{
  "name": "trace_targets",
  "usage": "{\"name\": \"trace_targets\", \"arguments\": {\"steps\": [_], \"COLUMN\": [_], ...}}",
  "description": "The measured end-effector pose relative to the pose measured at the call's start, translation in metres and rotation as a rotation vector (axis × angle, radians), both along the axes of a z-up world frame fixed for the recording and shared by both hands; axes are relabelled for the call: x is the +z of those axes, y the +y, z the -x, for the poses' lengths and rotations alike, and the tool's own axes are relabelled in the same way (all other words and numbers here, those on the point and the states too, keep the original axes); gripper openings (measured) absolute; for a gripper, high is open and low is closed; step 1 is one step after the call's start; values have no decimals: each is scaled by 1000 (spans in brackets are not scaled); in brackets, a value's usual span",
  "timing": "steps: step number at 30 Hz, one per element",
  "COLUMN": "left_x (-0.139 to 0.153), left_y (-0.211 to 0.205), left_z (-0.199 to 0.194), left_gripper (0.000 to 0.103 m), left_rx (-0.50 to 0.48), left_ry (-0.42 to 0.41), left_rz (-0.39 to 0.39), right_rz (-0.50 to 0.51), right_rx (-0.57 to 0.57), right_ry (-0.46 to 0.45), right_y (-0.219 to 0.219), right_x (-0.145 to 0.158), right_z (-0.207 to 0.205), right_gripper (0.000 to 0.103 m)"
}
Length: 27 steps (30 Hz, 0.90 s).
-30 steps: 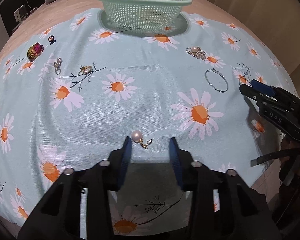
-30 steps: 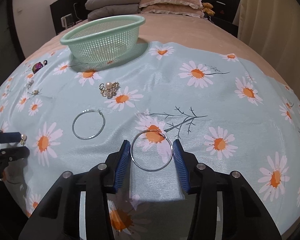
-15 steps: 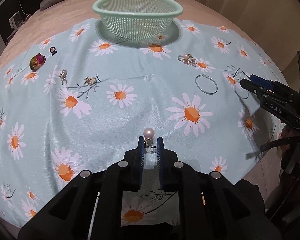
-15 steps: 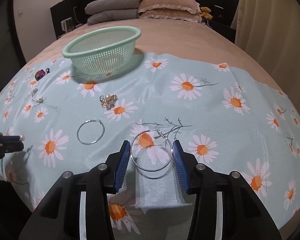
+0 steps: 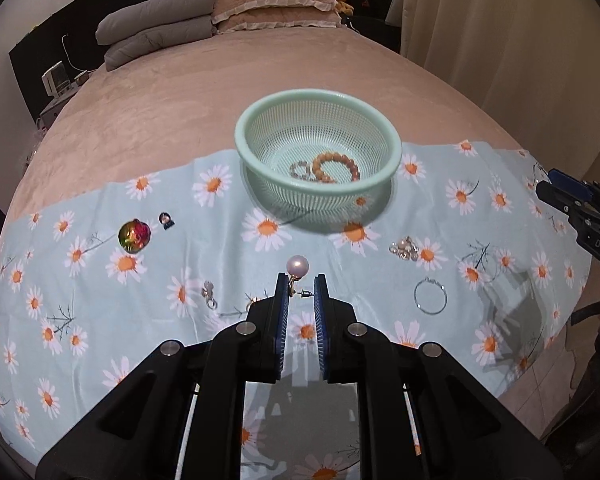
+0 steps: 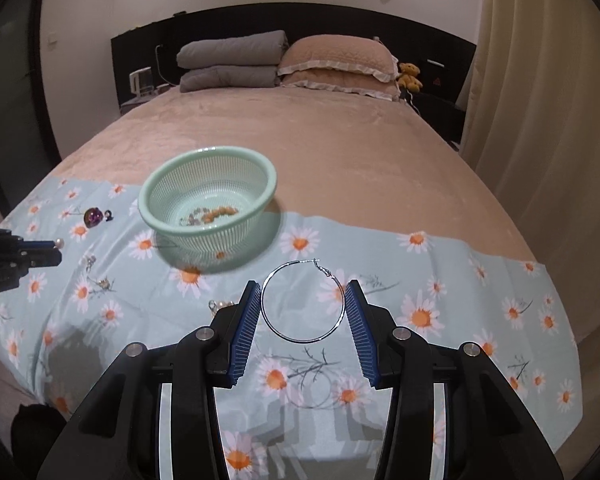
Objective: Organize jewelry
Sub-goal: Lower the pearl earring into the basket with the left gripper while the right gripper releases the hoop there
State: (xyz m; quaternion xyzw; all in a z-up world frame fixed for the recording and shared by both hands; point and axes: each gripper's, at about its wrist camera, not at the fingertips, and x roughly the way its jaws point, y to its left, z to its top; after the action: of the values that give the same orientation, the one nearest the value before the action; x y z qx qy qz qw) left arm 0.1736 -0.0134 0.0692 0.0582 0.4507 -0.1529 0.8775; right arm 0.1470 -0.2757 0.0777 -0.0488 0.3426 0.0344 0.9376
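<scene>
My left gripper is shut on a pearl earring and holds it above the daisy cloth, short of the green basket. My right gripper is shut on a large silver hoop earring, lifted off the cloth, right of the basket. The basket holds a brown bead bracelet and a small chain piece. A second hoop, a pearl cluster, an iridescent brooch and small charms lie on the cloth.
The daisy cloth covers the near end of a tan bed. Pillows and a folded grey quilt sit at the headboard. A curtain hangs on the right. The bed edge runs close in front of me.
The left gripper closed on the pearl earring and lifted it toward the basket. The right gripper lifted the big hoop off the cloth. Both views now look down into the basket.
</scene>
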Motion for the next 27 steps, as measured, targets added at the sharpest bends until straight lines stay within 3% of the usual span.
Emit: {"name": "trace_targets", "arguments": {"steps": [5, 11, 20, 27], "left_x": [20, 24, -11, -46], "left_y": [-7, -18, -38, -44], "left_z": [-26, -65, -121, -141], "left_gripper": [13, 13, 13, 14], "left_rx": [-20, -44, -103, -121], "left_ry": [-26, -29, 20, 70], "left_rz": [9, 4, -29, -28], "right_rz": [4, 13, 27, 4], "right_rx": [47, 103, 117, 130], "right_ry": [-27, -19, 72, 116], "right_y": [19, 42, 61, 71], "right_x": [21, 24, -27, -59], "right_z": [-24, -65, -130, -156], "right_gripper": [41, 41, 41, 41]}}
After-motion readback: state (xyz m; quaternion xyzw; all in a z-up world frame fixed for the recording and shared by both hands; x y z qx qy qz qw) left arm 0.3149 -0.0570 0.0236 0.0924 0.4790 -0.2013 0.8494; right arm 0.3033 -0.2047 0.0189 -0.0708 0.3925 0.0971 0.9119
